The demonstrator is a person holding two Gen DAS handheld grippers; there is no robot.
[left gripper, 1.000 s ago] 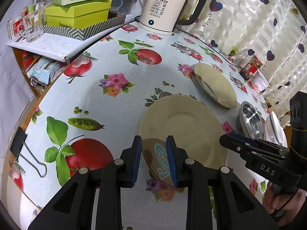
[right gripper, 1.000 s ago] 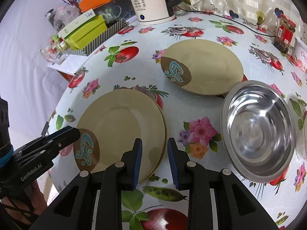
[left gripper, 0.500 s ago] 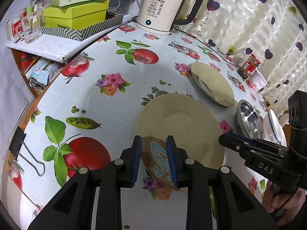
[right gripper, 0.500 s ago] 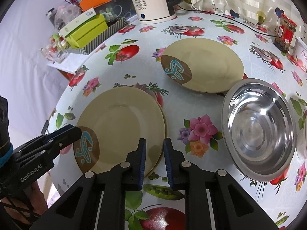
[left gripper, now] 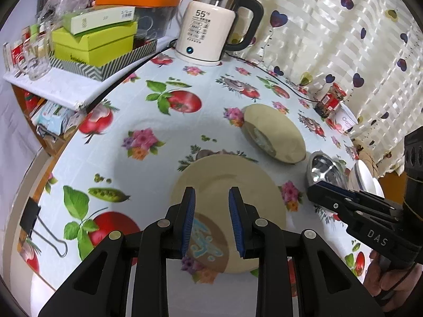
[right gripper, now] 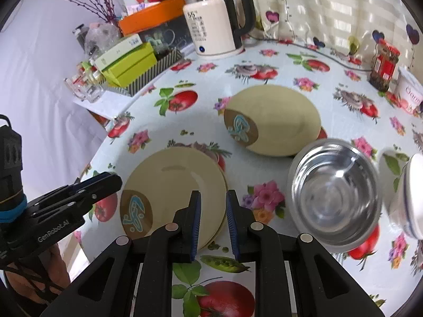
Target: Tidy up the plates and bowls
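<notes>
Beige plates sit stacked [right gripper: 171,185] nearest the cameras on the flowered counter [right gripper: 264,79], the top one's blue-and-brown emblem by the near rim. Both claws have lifted off that stack within the last second: the left claw [left gripper: 211,222] hangs above the emblem, jaws partly spread and empty, while the right claw [right gripper: 212,224] has just narrowed its jaws to a slim gap with nothing between them, hovering over the stack's right edge. Beyond lie a steel bowl [right gripper: 334,195] and a single matching plate [right gripper: 272,124], with a white bowl [right gripper: 412,198] at far right. The stacking step looks finished; the lone plate and bowls likely come next.
</notes>
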